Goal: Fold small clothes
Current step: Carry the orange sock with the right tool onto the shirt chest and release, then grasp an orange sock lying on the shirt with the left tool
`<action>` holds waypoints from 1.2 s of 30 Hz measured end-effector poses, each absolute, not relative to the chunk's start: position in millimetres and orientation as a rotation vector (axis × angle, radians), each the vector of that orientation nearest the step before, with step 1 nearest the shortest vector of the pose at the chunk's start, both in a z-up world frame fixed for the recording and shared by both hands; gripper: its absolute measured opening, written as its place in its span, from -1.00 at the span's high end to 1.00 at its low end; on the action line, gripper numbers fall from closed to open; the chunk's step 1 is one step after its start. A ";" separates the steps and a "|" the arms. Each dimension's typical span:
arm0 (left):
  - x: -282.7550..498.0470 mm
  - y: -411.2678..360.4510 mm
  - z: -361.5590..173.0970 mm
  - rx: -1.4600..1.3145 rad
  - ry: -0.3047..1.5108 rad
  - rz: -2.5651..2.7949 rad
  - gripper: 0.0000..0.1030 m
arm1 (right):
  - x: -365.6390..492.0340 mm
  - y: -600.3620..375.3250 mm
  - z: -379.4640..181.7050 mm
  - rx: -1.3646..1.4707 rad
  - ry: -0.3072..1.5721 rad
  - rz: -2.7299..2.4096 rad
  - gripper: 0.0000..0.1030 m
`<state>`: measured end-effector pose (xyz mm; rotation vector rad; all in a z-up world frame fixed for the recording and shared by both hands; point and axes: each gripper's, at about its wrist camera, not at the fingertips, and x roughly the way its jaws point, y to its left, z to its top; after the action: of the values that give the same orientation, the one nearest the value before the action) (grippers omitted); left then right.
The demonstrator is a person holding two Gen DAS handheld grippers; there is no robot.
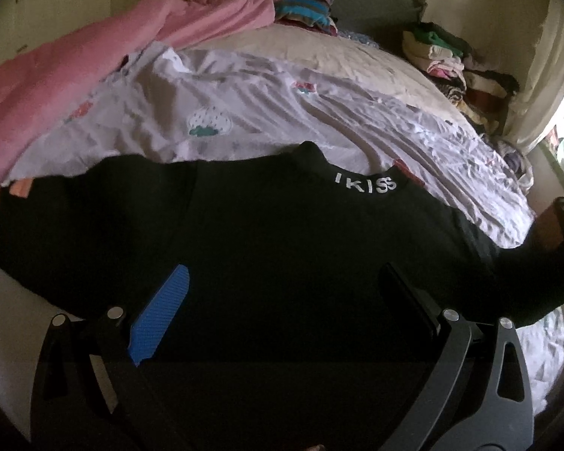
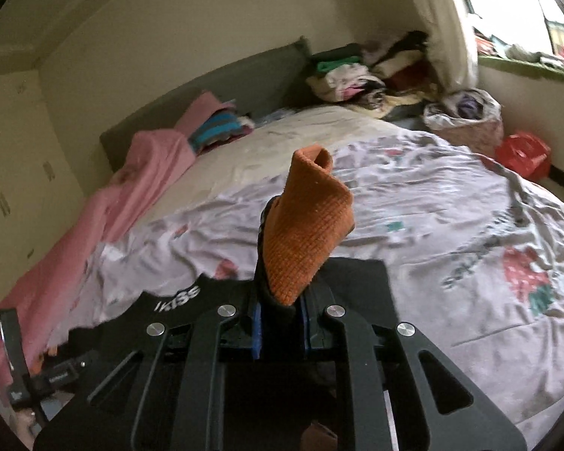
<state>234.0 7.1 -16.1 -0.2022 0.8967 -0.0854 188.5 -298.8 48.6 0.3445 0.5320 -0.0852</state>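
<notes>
Pink blanket (image 1: 75,64) heaped at bed's left edge. Black top (image 1: 244,233) spread flat on printed sheet (image 1: 244,112), collar lettered. Left gripper (image 1: 282,300) hung over it, jaws wide apart, nothing gripped. Right gripper (image 2: 280,323) clamped on orange-lined black cuff (image 2: 304,233), lifted off bed.

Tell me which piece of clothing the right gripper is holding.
The black garment with the orange knit lining, pinched in the right gripper; the black IKISS shirt lies flat on the bed.
</notes>
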 end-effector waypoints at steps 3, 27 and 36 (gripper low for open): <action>234.4 15.0 -19.2 -0.211 0.899 -0.101 -0.84 | 197.3 -269.5 44.9 0.309 0.554 -0.055 0.73; 241.1 43.6 -46.6 -0.456 0.938 -0.388 -0.57 | 212.4 -138.9 -4.2 0.143 0.686 0.145 0.16; 248.9 -10.5 -76.0 -0.459 1.048 -0.502 -0.08 | 198.7 -164.1 -15.4 0.072 0.721 0.010 0.09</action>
<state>248.9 -10.5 -76.0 -0.4589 1.0484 -0.5015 198.7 -164.1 -15.4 0.0725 0.7207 0.0095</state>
